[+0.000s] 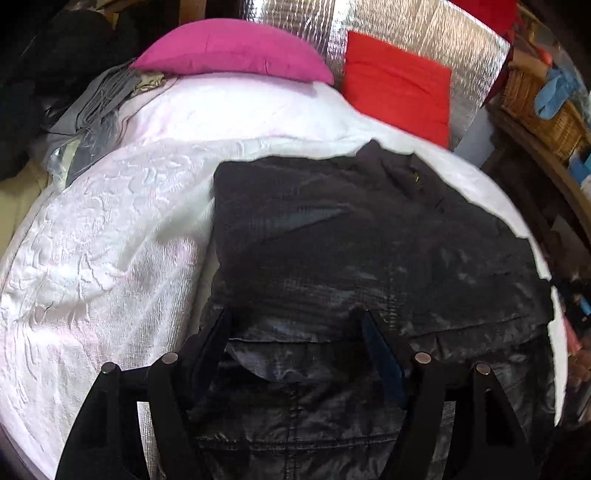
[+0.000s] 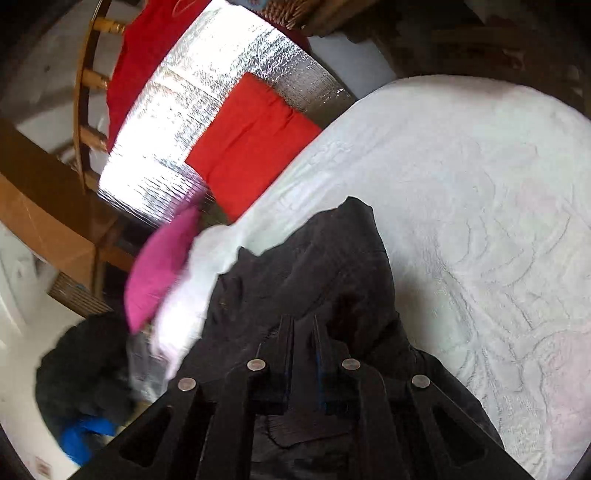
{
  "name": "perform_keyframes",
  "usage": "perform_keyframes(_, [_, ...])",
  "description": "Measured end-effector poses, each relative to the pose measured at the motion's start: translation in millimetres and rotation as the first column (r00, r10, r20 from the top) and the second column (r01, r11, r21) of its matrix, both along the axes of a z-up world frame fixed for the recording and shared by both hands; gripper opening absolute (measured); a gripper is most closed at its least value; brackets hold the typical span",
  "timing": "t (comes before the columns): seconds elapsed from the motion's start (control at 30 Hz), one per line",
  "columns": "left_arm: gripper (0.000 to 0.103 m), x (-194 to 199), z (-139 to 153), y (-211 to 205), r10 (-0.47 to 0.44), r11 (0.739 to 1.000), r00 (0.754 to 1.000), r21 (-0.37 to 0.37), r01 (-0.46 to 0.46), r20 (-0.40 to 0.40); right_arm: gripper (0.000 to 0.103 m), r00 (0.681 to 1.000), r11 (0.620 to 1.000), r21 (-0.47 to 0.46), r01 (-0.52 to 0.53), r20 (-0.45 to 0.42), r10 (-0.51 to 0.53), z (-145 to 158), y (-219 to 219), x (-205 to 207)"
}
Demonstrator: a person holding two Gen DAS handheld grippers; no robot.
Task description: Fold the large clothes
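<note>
Hovering wide apart, jaws released, over the near hem of the black jacket [image 1: 369, 266]: left gripper [image 1: 299, 328], its two dark fingers [image 1: 380, 354] straddling the shiny quilted fabric without pinching it. Lying spread across the white bedspread [image 1: 110, 258], collar end pointing away toward the pillows. Bunching up at the far left edge of the bed, grey fringed cloth [image 1: 103, 99]. Resting behind that at the head of the bed, a pink pillow [image 1: 232, 48], then a red pillow [image 1: 395, 88] leaning against a silver foil panel [image 1: 406, 29], and at the far right a wicker basket [image 1: 543, 110] sitting on a wooden shelf.

Clenching nearly together on a raised fold of the jacket [image 2: 325, 266]: right gripper [image 2: 300, 325], dark cloth running up between the fingers and peaking just beyond them. Stretching off to the right, the bedspread [image 2: 480, 203].
</note>
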State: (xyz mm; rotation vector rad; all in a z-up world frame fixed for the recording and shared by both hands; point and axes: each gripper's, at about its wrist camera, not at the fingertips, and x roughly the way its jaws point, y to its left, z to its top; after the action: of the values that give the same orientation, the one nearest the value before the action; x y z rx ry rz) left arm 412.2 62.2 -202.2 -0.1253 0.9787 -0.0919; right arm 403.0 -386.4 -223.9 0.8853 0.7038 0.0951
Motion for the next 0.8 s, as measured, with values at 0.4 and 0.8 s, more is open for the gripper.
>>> perform_keyframes(0.4, [0.079,8.8,-24.6,-30.1,-0.041,0.978,0.999,0.206,0.044,-0.018,0.063,0.99,0.968,-0.226,-0.111,0.056,0.127,25.2,38.2,4.4])
perform_keyframes(0.8, [0.079,0.9,-29.7,-48.4,-0.061,0.951,0.998,0.304,0.051,0.023,0.056,0.988,0.925,-0.349,-0.149,-0.088,0.126,7.7,54.8,14.8])
